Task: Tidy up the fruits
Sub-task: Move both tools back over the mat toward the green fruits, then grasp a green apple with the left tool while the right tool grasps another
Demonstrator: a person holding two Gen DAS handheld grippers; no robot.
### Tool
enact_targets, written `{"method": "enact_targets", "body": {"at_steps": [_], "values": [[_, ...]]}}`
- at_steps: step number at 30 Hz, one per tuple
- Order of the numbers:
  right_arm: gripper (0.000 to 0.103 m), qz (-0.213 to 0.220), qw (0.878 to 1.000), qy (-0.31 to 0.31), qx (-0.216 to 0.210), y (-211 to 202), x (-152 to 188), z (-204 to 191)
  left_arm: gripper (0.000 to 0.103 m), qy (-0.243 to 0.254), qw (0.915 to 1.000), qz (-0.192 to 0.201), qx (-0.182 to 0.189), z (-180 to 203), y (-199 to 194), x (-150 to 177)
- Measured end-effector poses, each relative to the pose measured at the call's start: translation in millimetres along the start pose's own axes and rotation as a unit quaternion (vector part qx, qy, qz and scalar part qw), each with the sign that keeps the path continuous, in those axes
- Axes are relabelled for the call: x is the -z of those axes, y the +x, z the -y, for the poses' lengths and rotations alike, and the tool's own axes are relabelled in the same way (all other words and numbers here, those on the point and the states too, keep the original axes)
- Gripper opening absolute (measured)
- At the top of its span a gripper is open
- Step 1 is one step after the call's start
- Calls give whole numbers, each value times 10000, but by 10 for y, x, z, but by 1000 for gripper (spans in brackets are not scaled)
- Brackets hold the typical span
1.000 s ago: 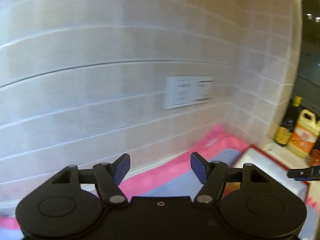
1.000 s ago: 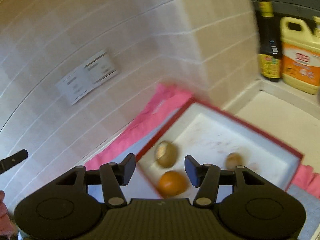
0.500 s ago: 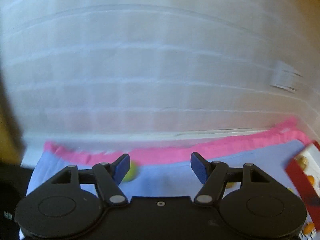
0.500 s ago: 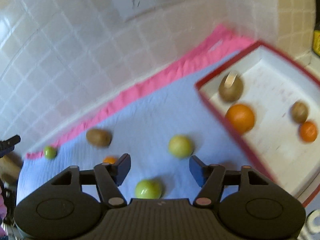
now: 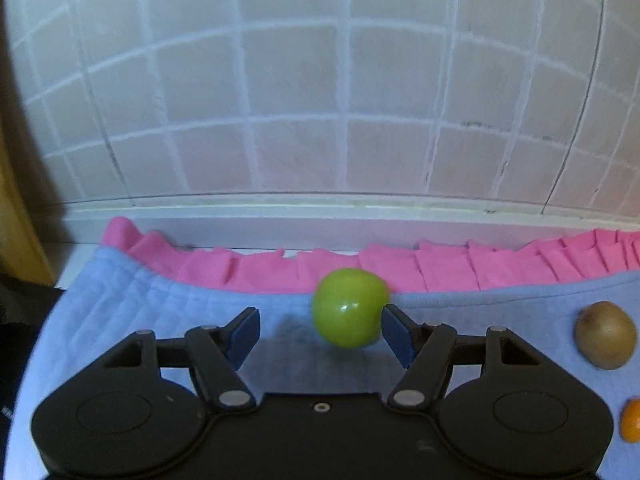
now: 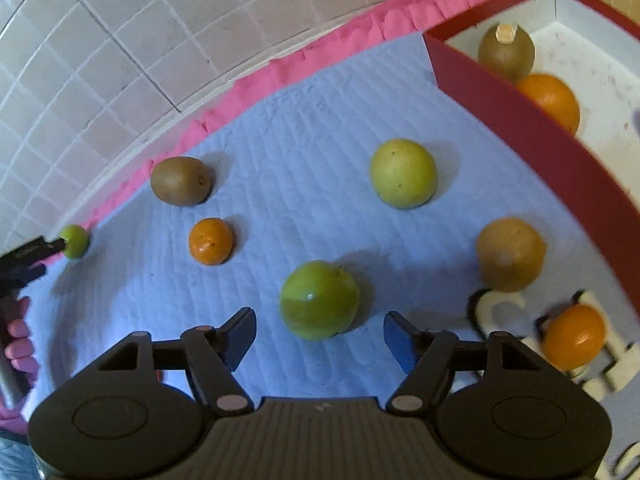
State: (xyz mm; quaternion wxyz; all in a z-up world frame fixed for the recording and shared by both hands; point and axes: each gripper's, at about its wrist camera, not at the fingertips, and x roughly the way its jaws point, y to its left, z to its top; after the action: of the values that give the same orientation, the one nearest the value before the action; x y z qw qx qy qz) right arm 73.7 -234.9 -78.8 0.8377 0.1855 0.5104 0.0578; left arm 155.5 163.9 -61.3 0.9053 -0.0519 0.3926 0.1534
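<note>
In the left wrist view a small green fruit [image 5: 349,306] lies on the blue cloth [image 5: 132,312], just ahead of my open left gripper [image 5: 318,330] and against its right fingertip [image 5: 394,330]. My open right gripper [image 6: 319,336] hovers just short of a green apple [image 6: 319,299]. In the right wrist view a yellow-green apple [image 6: 402,178], two kiwis [image 6: 180,181] [image 6: 510,254], a small orange [image 6: 210,241] and another orange [image 6: 574,336] lie on the cloth. The left gripper [image 6: 48,246] shows at far left by the small green fruit [image 6: 76,240].
A red-rimmed white tray [image 6: 520,108] at the right holds a kiwi [image 6: 506,54] and an orange [image 6: 550,100]. A tiled wall [image 5: 320,100] rises behind the cloth's pink edge [image 5: 440,268]. A kiwi [image 5: 605,335] and an orange [image 5: 632,420] lie at the right of the left wrist view.
Both grippers have swung down from the wall and tray toward the cloth. The left one has come up to the small green fruit, the right one to the green apple.
</note>
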Motion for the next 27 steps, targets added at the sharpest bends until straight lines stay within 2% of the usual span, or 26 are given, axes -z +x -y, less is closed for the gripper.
{"method": "enact_targets", "body": {"at_steps": [2, 4, 9, 15, 17, 19, 20, 23, 27], "values": [[73, 97, 9999, 39, 25, 44, -37, -15, 84, 42, 9999, 0, 105, 11, 61, 10], [73, 129, 9998, 6, 125, 89, -71, -50, 82, 108, 9998, -38, 164, 63, 128, -6], [74, 7, 9994, -125, 325, 249, -105, -122, 81, 293, 9992, -169, 231, 181, 318, 49], [73, 81, 9977, -463, 498, 302, -114, -259, 79, 333, 9993, -99, 133, 218, 345, 90], [71, 100, 9969, -563, 538, 315, -105, -298, 74, 293, 9995, -85, 123, 209, 325, 78], [67, 118, 9965, -627, 540, 315, -96, -323, 61, 272, 9996, -52, 99, 201, 301, 77], [62, 141, 9962, -643, 572, 306, -93, -323, 58, 275, 9995, -33, 122, 201, 286, 74], [52, 204, 9955, -668, 640, 283, -101, -298, 58, 290, 9995, 4, 77, 218, 231, 81], [51, 214, 9970, -532, 517, 269, -109, -247, 58, 194, 9997, 13, 136, 242, 139, 77]]}}
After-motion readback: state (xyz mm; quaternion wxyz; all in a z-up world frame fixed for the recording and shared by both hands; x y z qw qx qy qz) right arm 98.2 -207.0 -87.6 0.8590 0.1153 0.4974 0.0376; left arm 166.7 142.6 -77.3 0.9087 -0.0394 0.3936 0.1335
